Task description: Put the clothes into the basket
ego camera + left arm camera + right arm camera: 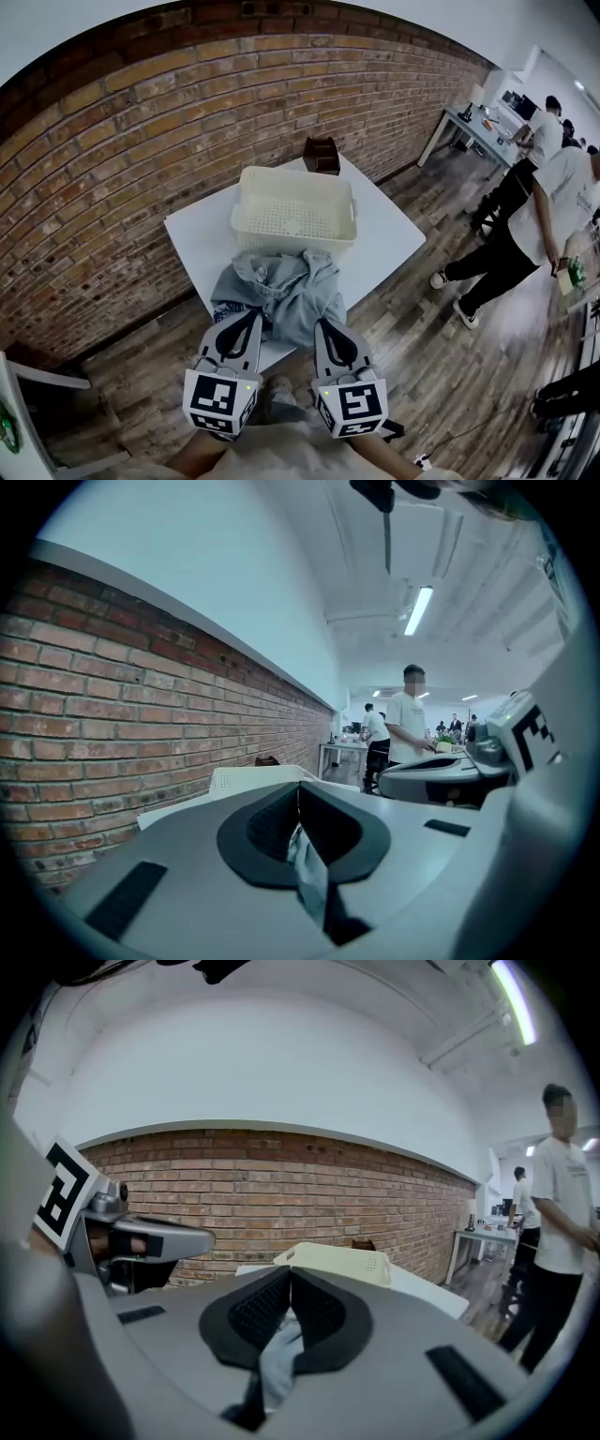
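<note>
A grey-blue garment [281, 291] hangs bunched between my two grippers at the near edge of the white table [389, 239]. My left gripper [251, 317] is shut on its left side, and a strip of the cloth [307, 874] shows pinched between the jaws in the left gripper view. My right gripper [323, 323] is shut on the right side, with the cloth [277, 1358] caught in its jaws. The cream perforated basket [295, 211] stands just beyond the garment, and its inside looks empty. It also shows ahead as the basket [342, 1262] in the right gripper view.
A small dark brown box [322, 154] sits at the table's far corner against the brick wall [141, 122]. People [525, 225] stand on the wooden floor to the right, near a desk [478, 127]. A white frame [28, 412] is at lower left.
</note>
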The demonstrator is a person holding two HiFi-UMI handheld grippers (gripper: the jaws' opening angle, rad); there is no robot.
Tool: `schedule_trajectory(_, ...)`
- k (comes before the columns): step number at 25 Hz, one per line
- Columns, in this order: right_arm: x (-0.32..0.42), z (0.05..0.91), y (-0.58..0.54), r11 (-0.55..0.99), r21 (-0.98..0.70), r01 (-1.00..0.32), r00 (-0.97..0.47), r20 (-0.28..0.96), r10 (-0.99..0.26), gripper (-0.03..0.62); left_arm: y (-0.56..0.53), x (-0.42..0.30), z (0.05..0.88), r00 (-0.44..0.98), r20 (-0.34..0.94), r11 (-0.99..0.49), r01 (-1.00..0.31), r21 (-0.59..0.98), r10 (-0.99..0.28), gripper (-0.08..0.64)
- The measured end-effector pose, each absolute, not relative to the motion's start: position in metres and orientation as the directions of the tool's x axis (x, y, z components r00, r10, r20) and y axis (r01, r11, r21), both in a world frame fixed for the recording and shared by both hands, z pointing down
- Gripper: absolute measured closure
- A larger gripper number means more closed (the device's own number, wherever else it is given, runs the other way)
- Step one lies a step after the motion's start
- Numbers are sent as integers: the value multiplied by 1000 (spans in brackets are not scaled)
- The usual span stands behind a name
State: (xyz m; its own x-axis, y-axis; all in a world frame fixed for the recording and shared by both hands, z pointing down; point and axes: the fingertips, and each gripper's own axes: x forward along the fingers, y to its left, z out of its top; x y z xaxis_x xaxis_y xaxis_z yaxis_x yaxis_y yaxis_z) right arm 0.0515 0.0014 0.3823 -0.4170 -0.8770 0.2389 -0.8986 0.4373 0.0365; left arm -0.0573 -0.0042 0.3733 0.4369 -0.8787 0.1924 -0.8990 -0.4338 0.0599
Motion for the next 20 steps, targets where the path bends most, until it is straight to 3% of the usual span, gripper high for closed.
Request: schedule_trajectory(20,54,413,-75,505,10,-863,-480,293,-827,586,-79,-45,405,403,258,-401,-914,61,-878,549)
